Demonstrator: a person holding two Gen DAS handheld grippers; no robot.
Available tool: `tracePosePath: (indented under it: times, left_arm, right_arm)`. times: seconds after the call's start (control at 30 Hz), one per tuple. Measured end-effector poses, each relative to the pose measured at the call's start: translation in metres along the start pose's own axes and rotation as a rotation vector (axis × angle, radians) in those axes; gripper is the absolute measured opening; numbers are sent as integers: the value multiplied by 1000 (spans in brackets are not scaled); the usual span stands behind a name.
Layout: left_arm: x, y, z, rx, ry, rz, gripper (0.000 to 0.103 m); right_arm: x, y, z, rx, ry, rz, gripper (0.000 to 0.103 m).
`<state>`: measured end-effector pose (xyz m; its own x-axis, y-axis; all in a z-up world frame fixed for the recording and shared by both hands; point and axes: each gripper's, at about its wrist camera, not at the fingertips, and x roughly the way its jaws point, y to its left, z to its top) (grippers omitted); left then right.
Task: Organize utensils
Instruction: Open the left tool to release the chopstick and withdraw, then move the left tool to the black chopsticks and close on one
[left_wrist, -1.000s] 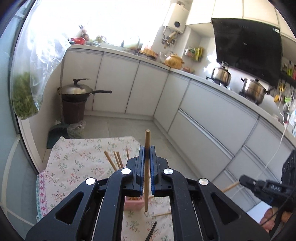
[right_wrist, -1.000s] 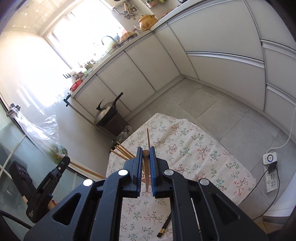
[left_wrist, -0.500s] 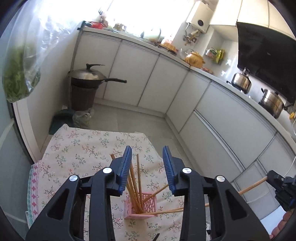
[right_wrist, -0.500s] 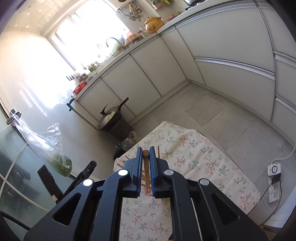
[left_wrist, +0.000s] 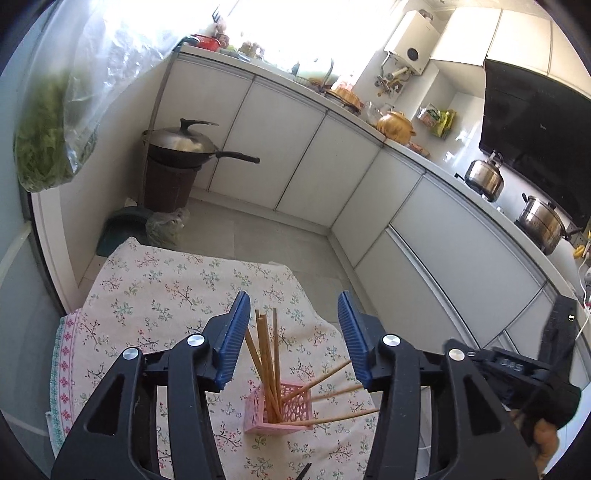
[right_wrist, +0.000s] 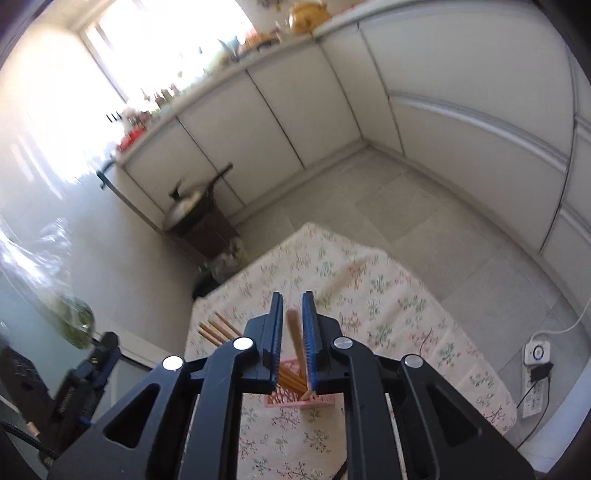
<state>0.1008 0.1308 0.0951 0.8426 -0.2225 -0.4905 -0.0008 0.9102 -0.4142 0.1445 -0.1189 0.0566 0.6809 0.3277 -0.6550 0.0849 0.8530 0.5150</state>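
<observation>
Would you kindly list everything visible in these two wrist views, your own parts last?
holder: one, pink, on the cloth.
chopsticks: several, wooden, standing in the holder.
chopstick: one, wooden, between the opening jaws of the right claw.
dark chopstick: one, black, at the cloth's near edge.
cloth: one, floral, under the holder.
wok: one, dark, lidded, by the cabinets.
left claw: black, blue pads, jaws opening, nothing gripped.
right claw: black, blue pads, over the holder.
</observation>
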Motion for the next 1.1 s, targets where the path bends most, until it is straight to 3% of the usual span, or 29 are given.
tracePosePath:
  times: [0.27, 0.43, 0.57, 0.63, 0.97, 1.1]
  left_arm:
    - [-1, -18, -8, 65, 2, -11, 53]
    - [-4, -31, -13, 91, -9, -5, 62]
    - [-9, -41, -21, 128, -23, 29, 70]
    - [-13, -45, -25, 134, -33, 42, 75]
    - [-31, -64, -41, 185, -57, 75, 96]
    - [-30, -73, -52, 243, -31, 101, 96]
  right_arm:
    - [-22, 18, -8, -86, -91, -9, 15]
    - [-39, 26, -16, -139, -147, -30, 32]
    - [-51, 26, -24, -169, -170, -49, 35]
    - [-56, 27, -28, -186, -185, -63, 47]
    - [-87, 13, -61, -276, -267, -191, 70]
    - [-103, -2, -70, -243, -300, -205, 88]
